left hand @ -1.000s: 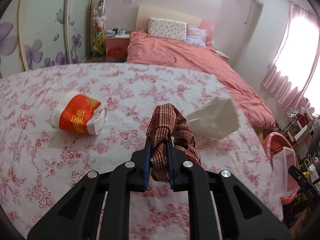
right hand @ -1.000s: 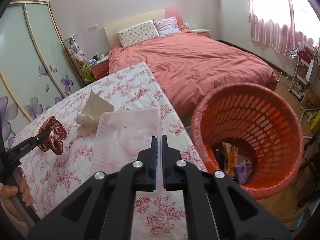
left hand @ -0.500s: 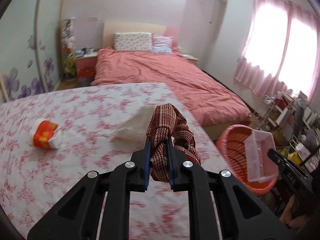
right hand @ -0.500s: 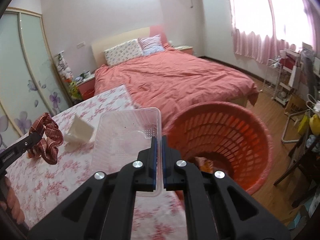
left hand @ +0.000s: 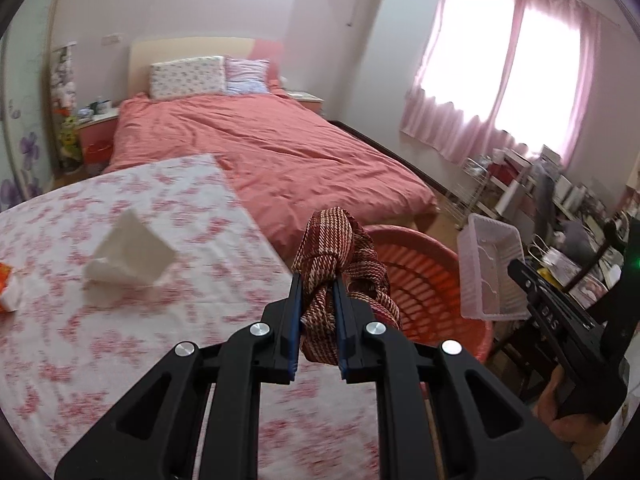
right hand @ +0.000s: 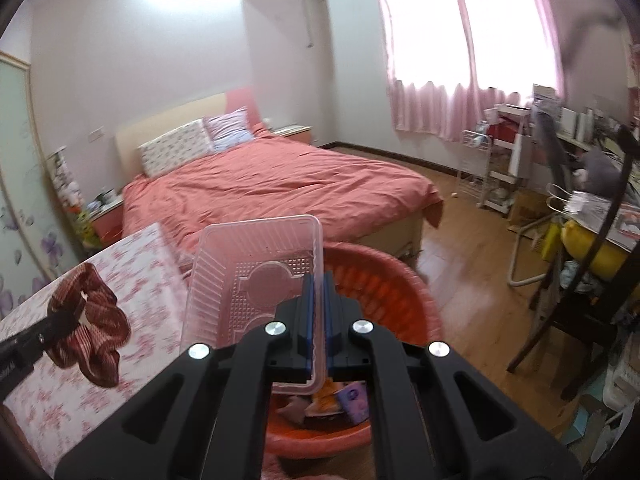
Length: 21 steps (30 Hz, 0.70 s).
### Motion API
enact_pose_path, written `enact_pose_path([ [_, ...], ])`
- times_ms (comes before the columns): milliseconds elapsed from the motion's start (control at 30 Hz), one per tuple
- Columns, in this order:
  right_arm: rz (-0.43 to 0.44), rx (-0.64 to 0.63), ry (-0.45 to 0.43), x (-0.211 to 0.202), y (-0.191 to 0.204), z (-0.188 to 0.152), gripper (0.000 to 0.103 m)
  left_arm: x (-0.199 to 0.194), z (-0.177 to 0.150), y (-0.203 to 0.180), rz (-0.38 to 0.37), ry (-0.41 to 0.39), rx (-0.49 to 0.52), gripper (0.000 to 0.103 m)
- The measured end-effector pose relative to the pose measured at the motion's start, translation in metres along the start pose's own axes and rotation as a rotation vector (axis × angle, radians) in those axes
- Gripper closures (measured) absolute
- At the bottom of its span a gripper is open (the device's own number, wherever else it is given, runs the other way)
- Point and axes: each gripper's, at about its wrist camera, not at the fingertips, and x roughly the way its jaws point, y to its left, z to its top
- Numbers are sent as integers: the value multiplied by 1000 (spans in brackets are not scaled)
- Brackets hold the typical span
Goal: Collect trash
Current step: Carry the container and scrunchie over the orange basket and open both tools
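Observation:
My left gripper (left hand: pixel 317 284) is shut on a red plaid scrunchie (left hand: pixel 340 256), held above the table's right edge beside the red mesh basket (left hand: pixel 424 280). The scrunchie also shows in the right wrist view (right hand: pixel 90 320). My right gripper (right hand: pixel 316 292) is shut on the wall of a clear plastic tray (right hand: pixel 256 280), held over the red basket (right hand: pixel 384 292), which holds several scraps. The tray shows in the left wrist view (left hand: pixel 488 268) above the basket's right rim. A crumpled white tissue (left hand: pixel 128 252) and a red-and-white cup (left hand: pixel 6 288) lie on the floral table (left hand: pixel 120 340).
A bed with a salmon duvet (left hand: pixel 260 148) stands behind the table. A cluttered desk and white racks (right hand: pixel 560 184) fill the right side under pink curtains. Wooden floor (right hand: pixel 472 248) lies between bed and desk. A nightstand (left hand: pixel 96 136) is at the far left.
Both grippers have swung right, off the table toward the basket. The tray now hangs over the basket's opening. The scrunchie has reached the table edge. Both grips are unchanged.

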Motion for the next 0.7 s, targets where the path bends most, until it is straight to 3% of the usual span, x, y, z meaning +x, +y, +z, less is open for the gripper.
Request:
enact_pose_path([
  [500, -36, 74, 26, 41, -44, 2, 98, 55, -8, -53, -76, 96, 50, 89],
  [700, 1, 104, 68, 61, -53, 0, 92, 69, -14, -58, -70, 139, 48, 79],
])
